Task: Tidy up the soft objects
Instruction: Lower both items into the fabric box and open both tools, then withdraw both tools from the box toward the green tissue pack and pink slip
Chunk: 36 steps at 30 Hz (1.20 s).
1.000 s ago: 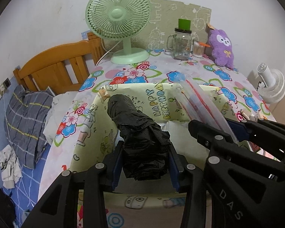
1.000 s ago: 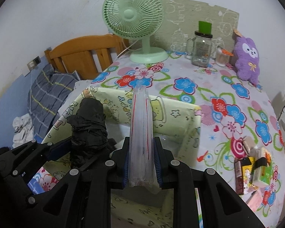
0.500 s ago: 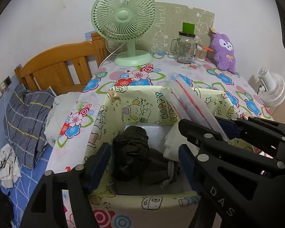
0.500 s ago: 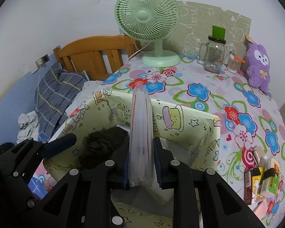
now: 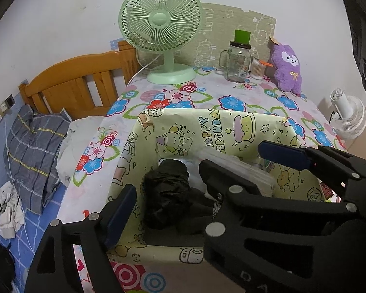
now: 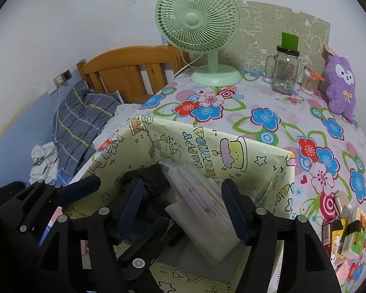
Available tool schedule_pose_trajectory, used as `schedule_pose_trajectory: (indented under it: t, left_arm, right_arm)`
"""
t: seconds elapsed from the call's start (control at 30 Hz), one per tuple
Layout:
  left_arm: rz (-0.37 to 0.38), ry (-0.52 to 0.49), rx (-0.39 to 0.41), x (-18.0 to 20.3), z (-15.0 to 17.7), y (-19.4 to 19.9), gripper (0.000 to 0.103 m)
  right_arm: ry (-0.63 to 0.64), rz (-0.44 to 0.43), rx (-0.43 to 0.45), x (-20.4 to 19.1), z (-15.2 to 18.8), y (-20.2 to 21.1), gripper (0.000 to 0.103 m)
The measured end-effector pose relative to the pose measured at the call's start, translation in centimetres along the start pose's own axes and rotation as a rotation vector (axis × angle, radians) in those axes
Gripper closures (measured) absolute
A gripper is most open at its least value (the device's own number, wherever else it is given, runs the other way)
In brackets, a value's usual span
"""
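Observation:
A yellow cartoon-print box (image 5: 212,124) stands on the flowered table; it also shows in the right wrist view (image 6: 231,146). A black soft bundle (image 5: 168,193) lies inside it at the left. My left gripper (image 5: 166,205) is open above the bundle, not touching it. A clear plastic pouch with red lines (image 6: 197,195) lies in the box between the fingers of my right gripper (image 6: 185,207), which is open; the pouch (image 5: 244,168) is partly hidden in the left wrist view. A purple plush toy (image 6: 341,85) stands at the back right.
A green desk fan (image 6: 200,24), a glass jar (image 6: 284,70) and a small cup stand at the back of the table. Small packets (image 6: 344,229) lie at the right edge. A wooden bed frame (image 5: 80,83) and pillow are left; a white fan (image 5: 349,117) is on the right.
My left gripper opened and dropped the black bundle into the box. My right gripper lowered the pouch into the box and opened, letting it go.

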<state>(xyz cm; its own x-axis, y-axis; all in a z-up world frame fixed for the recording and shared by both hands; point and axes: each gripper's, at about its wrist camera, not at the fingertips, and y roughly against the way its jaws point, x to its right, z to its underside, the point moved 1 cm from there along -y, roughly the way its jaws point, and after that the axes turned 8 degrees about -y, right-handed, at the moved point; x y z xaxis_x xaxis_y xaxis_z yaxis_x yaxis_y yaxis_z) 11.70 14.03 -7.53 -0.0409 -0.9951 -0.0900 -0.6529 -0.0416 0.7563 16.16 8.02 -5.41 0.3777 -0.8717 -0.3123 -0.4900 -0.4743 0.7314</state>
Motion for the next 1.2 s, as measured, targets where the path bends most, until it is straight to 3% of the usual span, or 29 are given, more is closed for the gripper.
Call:
schedule_pose_trajectory:
  t: [0.17, 0.53, 0.67, 1.2]
  left_arm:
    - [0.006, 0.004, -0.009, 0.1, 0.0, 0.1, 0.016]
    - [-0.009, 0.000, 0.034, 1.6, -0.6, 1.5, 0.010]
    - [-0.009, -0.004, 0.042, 2.3, -0.9, 2.0, 0.009]
    - [-0.004, -0.012, 0.064, 5.7, -1.8, 4.0, 0.004]
  right_arm:
    - [0.017, -0.002, 0.017, 0.2, -0.1, 0.6, 0.021]
    - [-0.002, 0.025, 0.039, 1.4, -0.4, 2.7, 0.017]
    - [-0.012, 0.054, 0.065, 1.9, -0.3, 3.8, 0.011]
    - [-0.048, 0.094, 0.127, 5.1, 0.1, 8.0, 0.008]
